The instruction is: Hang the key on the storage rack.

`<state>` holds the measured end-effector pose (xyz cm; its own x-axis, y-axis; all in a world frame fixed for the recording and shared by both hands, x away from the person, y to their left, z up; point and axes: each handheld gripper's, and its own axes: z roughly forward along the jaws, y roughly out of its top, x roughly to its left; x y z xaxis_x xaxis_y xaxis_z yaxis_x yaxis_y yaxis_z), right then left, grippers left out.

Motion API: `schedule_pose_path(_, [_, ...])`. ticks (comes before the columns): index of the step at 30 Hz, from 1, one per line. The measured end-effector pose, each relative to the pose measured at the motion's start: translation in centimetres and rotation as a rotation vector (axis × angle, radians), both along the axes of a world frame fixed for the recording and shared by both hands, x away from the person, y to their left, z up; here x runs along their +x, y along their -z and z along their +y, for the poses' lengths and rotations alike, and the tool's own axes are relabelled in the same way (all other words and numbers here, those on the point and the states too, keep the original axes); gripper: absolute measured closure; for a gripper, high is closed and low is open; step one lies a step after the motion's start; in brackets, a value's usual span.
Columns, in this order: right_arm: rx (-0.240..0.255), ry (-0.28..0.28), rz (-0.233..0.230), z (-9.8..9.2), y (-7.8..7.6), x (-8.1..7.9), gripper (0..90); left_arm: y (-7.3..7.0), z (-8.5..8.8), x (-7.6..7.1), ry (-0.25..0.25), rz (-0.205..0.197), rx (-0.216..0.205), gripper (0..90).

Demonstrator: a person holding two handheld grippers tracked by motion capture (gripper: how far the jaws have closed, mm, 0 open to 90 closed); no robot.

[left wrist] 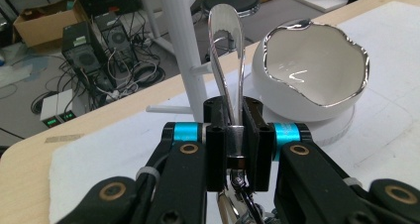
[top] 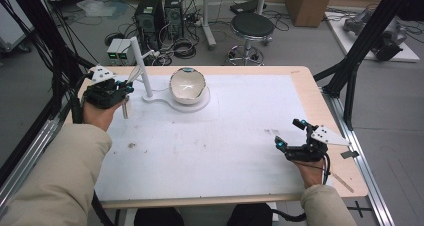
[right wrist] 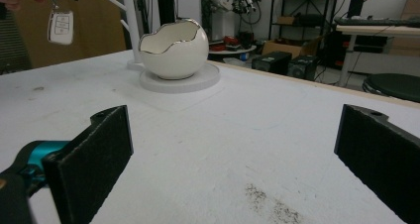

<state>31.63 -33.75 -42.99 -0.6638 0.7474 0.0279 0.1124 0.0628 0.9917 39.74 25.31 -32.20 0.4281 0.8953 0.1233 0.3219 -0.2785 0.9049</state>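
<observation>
At the upper left of the high view, the left gripper (top: 121, 92) pinches a silver key ring (left wrist: 227, 60) with a dangling key fob (right wrist: 60, 27), near the tabletop (top: 305, 93) edge. Lower right, the right gripper (top: 291, 134) is spread over bare tabletop.

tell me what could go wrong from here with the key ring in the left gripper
1. The left gripper pinches only the thin metal loop of the key ring; the car key fob dangles free below and could swing into the white peg stand.
2. The egg-shaped bowl sits close by on its base; a careless move might knock it.
3. The right gripper rests open far off, likely too far to steady anything.
</observation>
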Motion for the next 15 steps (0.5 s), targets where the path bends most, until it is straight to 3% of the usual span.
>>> schedule_pose_path(15, [0.023, 0.012, 0.013, -0.3, 1.3, -0.3, 0.6, 1.5, -0.2, 1.6, -0.035, 0.031, 0.033, 81.7])
